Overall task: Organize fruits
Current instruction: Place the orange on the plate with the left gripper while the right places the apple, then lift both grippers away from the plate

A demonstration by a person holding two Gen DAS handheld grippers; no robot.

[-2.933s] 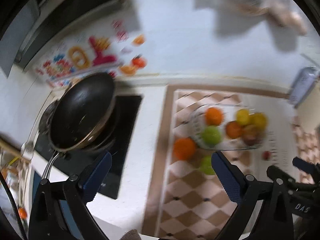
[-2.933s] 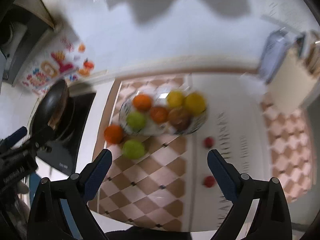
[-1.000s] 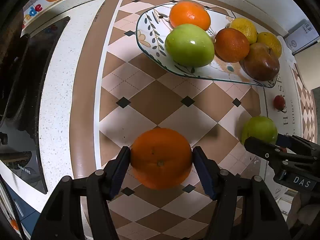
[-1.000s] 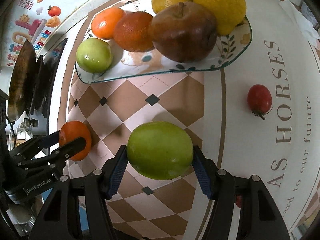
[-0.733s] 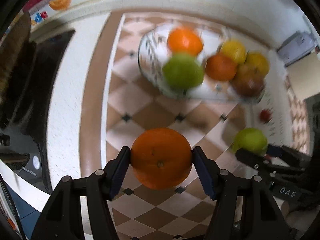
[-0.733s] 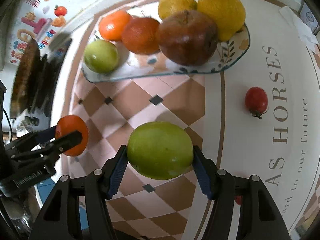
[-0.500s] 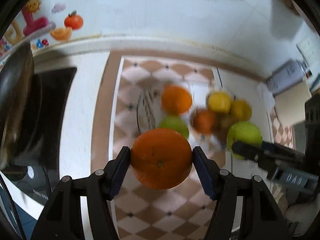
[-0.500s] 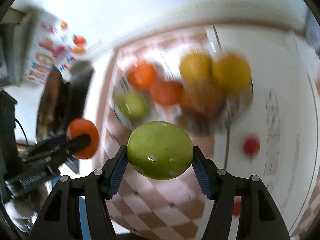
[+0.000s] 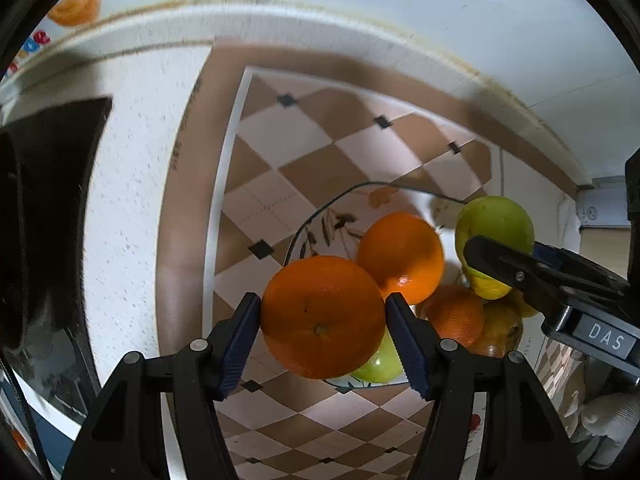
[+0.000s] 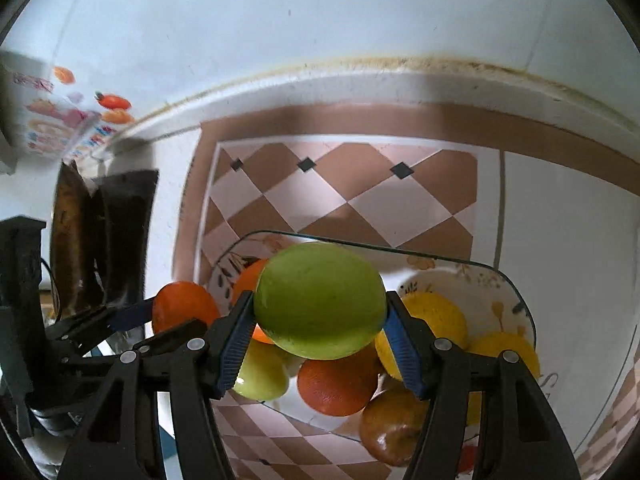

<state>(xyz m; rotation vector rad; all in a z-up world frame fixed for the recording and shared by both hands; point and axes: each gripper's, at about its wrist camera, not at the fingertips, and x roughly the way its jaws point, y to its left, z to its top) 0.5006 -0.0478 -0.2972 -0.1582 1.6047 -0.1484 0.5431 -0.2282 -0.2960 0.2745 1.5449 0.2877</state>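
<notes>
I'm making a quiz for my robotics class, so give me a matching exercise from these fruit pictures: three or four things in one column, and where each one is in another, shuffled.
Things:
1. orange
2. green apple
3. yellow lemon
4. black pan

Places:
A. lying on the patterned plate
B. clamped in the right gripper
C. at the left, on the stove
D. clamped in the left gripper

Pairs: 1-D, 2-B, 3-A, 4-C

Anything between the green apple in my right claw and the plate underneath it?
Yes: the right wrist view shows an orange on the plate directly below the held green apple.
</notes>
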